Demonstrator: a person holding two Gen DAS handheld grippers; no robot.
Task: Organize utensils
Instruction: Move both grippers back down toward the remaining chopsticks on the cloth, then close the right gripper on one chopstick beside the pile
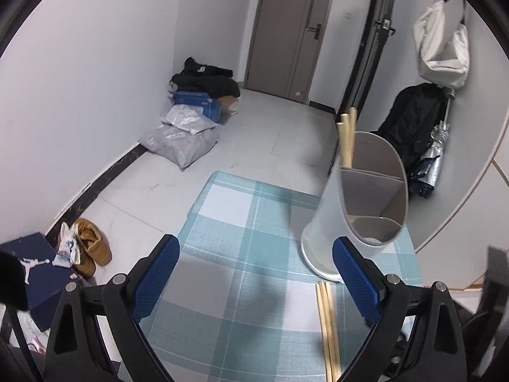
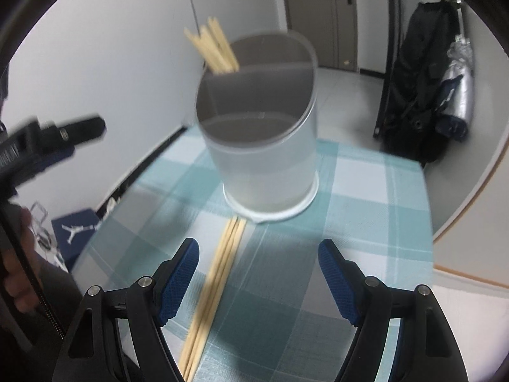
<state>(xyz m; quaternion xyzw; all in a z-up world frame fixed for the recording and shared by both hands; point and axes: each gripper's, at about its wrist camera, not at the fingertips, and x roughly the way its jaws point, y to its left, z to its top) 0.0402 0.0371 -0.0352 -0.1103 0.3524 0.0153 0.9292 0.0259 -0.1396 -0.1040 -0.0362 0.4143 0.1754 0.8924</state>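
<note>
A white round utensil holder (image 1: 331, 210) (image 2: 267, 165) with grey dividers stands on a blue checked tablecloth (image 1: 241, 254) (image 2: 366, 197). Several wooden chopsticks (image 1: 346, 137) (image 2: 216, 49) stick up from its rear compartment. More wooden chopsticks (image 1: 327, 328) (image 2: 216, 280) lie together on the cloth in front of the holder. My left gripper (image 1: 254, 273) is open above the cloth, left of the holder, nothing between its fingers. My right gripper (image 2: 259, 277) is open over the cloth; the lying chopsticks pass beside its left finger (image 2: 178, 283).
The table's far edge drops to a tiled floor with bags and boxes (image 1: 191, 117), shoes (image 1: 86, 248) and a dark blue shoebox (image 1: 35, 273) (image 2: 76, 226). A black bag and folded umbrella (image 2: 445, 95) lean at the right. The other gripper and a hand (image 2: 19, 273) show at the left.
</note>
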